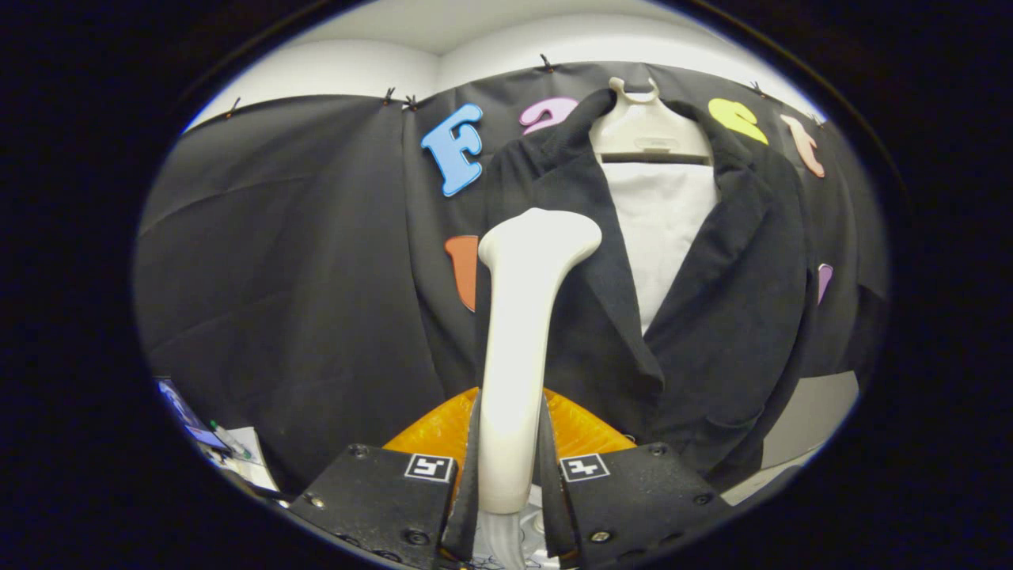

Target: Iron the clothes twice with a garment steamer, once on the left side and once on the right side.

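Tool point(510, 475) squeezes steamer point(522, 317) by handle, head up near coat's point(712, 317) front w/ white shirt point(661, 229), ready to rub one side. Coat hangs on hanger point(645, 131), so stays flat.

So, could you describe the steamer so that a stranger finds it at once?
Start at the black jacket hanging on the pale hanger against the booth wall. In front of its lapel rises the garment steamer, clamped between the gripper fingers. It is the only cream wand with a flared head.

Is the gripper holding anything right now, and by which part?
Yes. The gripper is shut on the white plastic garment steamer, both fingers pressing the lower handle; its head stands up against the black jacket.
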Available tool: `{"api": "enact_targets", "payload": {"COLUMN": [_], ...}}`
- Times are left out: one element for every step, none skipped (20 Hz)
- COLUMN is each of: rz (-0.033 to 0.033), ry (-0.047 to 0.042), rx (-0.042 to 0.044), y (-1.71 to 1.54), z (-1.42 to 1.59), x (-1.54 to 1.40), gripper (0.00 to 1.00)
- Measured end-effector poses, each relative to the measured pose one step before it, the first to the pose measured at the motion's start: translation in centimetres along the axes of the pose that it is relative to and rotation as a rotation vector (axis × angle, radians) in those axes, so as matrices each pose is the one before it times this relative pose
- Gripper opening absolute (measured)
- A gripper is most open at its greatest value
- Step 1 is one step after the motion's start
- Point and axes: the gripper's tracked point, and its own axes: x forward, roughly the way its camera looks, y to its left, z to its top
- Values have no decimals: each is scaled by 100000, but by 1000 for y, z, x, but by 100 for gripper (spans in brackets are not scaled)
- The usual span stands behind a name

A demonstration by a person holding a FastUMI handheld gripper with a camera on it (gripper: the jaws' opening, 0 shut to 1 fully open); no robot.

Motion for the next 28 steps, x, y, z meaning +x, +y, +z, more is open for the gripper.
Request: {"api": "enact_targets", "payload": {"rz": [-73,25,243,414,392,295,-58,-191,-79,58,126,-135,-109,-104,-138,-204,-131,50,144,127,-19,-161,-241,-147,-209,-47,162,-50], "ry": [1050,1148,1014,1151,1187,1044,943,874,707,845,1024,1248,1295,1200,1130,1040,1095,1038,980,1240,1244,1227,1229,1351,1456,1492,1243,1296], "rx": [-13,-495,-59,201,362,408,368,252,347,537,586,654,646,618,590,395,134,108,289,458,329,400,502,98,235,387,202,31], "y": [-243,-99,-105,-100,-98,-192,-285,-275,-224,32,-317,-222,-212,-239,-271,43,-98,-105,-136,-141,-86,-84,-38,-307,-383,-138,-24,-21], "z": [-472,-632,-475,-634,-637,-1284,-793,-804,-623,-683,-563,-549,-572,-696,-667,-979,-484,-710,-611,-755,-539,-471,-771,-838,-1061,-720,-562,-631], "x": [190,277,204,161,3,-661,-310,-175,-104,-230,305,255,211,151,202,-73,153,-96,21,123,201,129,274,229,-252,216,264,205], "gripper": [36,36,36,36,36,36,36,36,36,36,36,36,36,36,36,36,36,36,36,36,36,36,36,36,36,36,36,36]}}
